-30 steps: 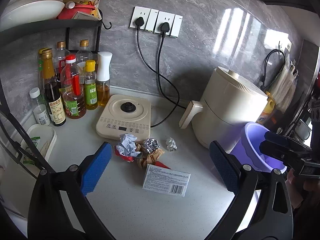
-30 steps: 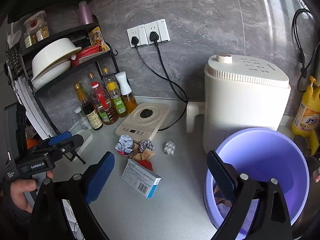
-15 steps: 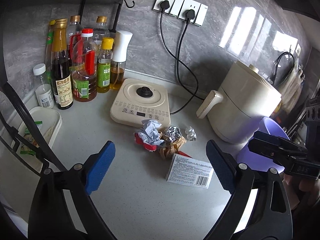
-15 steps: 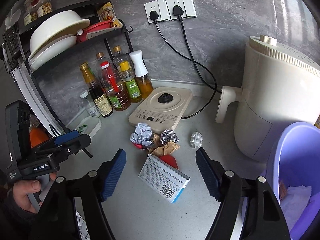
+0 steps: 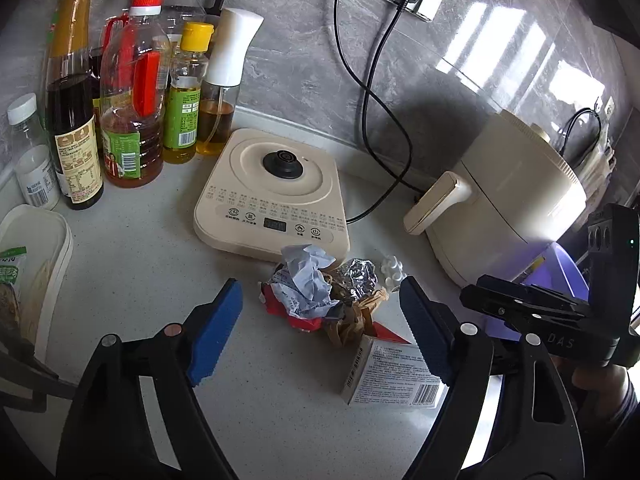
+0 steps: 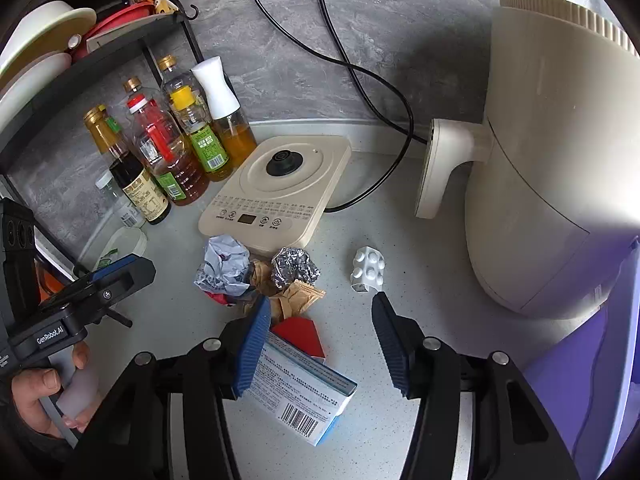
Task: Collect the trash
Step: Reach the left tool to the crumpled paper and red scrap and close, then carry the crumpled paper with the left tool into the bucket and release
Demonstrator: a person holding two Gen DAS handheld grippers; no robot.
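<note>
A trash pile lies on the counter in front of the kettle base: crumpled grey paper (image 5: 306, 282) (image 6: 224, 266), a foil ball (image 5: 358, 276) (image 6: 296, 266), brown paper (image 5: 356, 316) (image 6: 296, 298), a red scrap (image 6: 300, 334), a white blister piece (image 6: 368, 270) (image 5: 392, 270) and a white carton (image 5: 394, 374) (image 6: 296, 392). My left gripper (image 5: 320, 330) is open, low over the pile. My right gripper (image 6: 320, 344) is open, just above the carton and red scrap. The purple bin (image 6: 592, 380) (image 5: 560, 280) is at the right.
A cream kettle base (image 5: 272, 196) sits behind the pile, with several oil and sauce bottles (image 5: 132, 104) to its left. A cream air fryer (image 6: 560, 160) stands at the right, its black cords (image 5: 376, 92) running to wall sockets. A white container (image 5: 36, 264) is at the far left.
Both grippers have moved forward and down toward the trash pile. The right one has swung left, away from the purple bin. Both stay open.
</note>
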